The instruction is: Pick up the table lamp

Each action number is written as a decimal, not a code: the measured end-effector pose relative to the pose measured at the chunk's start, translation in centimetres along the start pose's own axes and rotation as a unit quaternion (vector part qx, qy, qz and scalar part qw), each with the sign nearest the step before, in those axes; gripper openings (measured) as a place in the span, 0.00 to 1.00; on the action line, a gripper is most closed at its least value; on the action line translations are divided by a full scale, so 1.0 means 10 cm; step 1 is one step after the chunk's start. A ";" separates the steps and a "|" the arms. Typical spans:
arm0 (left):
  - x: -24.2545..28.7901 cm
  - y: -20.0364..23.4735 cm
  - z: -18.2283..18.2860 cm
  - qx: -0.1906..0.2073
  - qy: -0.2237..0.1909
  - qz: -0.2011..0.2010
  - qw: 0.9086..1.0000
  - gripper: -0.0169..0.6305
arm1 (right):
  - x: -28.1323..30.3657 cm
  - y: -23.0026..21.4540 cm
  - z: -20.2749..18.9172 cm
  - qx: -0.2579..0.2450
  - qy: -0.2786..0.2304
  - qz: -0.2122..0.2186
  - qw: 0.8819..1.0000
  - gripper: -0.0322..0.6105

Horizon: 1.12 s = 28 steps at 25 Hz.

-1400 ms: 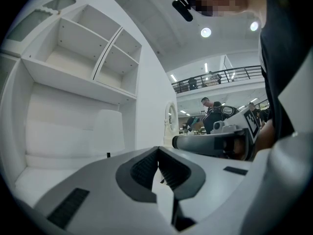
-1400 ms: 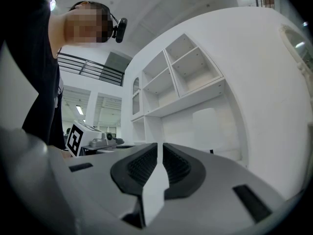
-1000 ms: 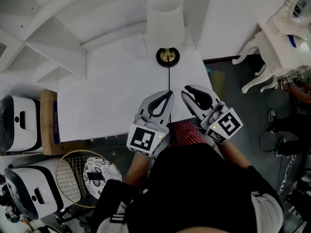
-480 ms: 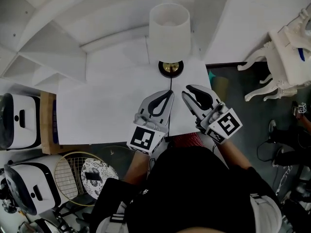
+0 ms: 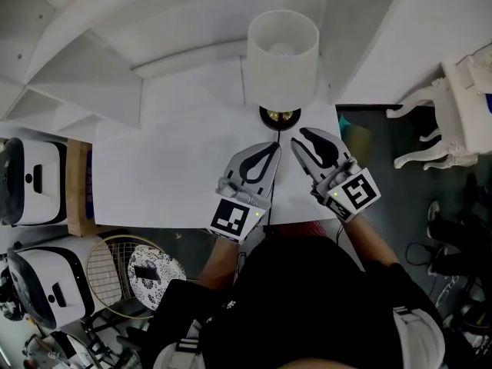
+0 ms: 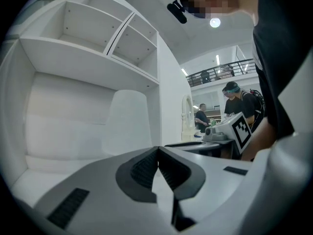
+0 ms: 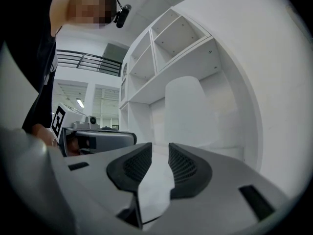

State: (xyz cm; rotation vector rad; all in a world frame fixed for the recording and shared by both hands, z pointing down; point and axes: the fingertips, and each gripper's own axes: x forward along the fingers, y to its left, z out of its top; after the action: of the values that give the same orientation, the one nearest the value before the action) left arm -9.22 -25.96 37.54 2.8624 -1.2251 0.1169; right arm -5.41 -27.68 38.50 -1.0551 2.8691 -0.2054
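The table lamp has a white drum shade (image 5: 282,58) over a round black and brass base (image 5: 279,118), and stands at the far edge of the white table (image 5: 169,175). Its black cord (image 5: 270,167) runs toward me under the left gripper. My left gripper (image 5: 274,145) is shut and empty, its tips just short of the base. My right gripper (image 5: 300,135) is beside it, also just short of the base; its jaws have just been opening, with a narrow gap and nothing between them. The shade (image 6: 128,119) shows ahead in the left gripper view, and the shade (image 7: 188,114) in the right gripper view.
A white shelf unit (image 5: 84,60) rises behind the table. White appliances (image 5: 34,183) and a wire basket (image 5: 115,271) sit on the floor at left. An ornate white chair (image 5: 453,106) stands at right. People (image 6: 237,99) stand far off.
Both grippers have moved forward across the table toward the lamp's base. The right gripper's jaws have parted a little. The left stays shut.
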 end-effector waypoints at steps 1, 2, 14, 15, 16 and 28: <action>0.02 0.02 -0.01 0.000 0.001 0.000 1.000 0.04 | 0.03 -0.05 -0.01 -0.003 0.000 -0.003 1.000 0.20; 0.04 0.04 -0.01 0.002 -0.002 0.001 1.000 0.04 | 0.06 -0.09 -0.04 -0.007 -0.001 -0.006 1.000 0.20; 0.15 0.22 -0.10 -0.005 -0.010 0.017 1.000 0.04 | 0.40 -0.42 -0.41 -0.029 0.029 0.001 0.999 0.21; 0.15 0.23 -0.11 -0.006 -0.009 0.018 1.000 0.04 | 0.42 -0.44 -0.43 -0.029 0.032 0.002 0.999 0.21; 0.16 0.24 -0.12 -0.008 -0.008 0.019 1.000 0.04 | 0.44 -0.46 -0.45 -0.026 0.036 0.001 0.999 0.21; 0.17 0.28 -0.08 -0.033 -0.025 0.011 0.999 0.04 | 0.72 -0.66 -0.50 -0.042 0.030 0.003 0.999 0.23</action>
State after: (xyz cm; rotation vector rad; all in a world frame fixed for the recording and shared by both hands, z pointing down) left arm -10.09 -29.06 38.43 2.8125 -1.2439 0.0051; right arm -7.32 -36.85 44.26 -1.0729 2.9588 -0.1191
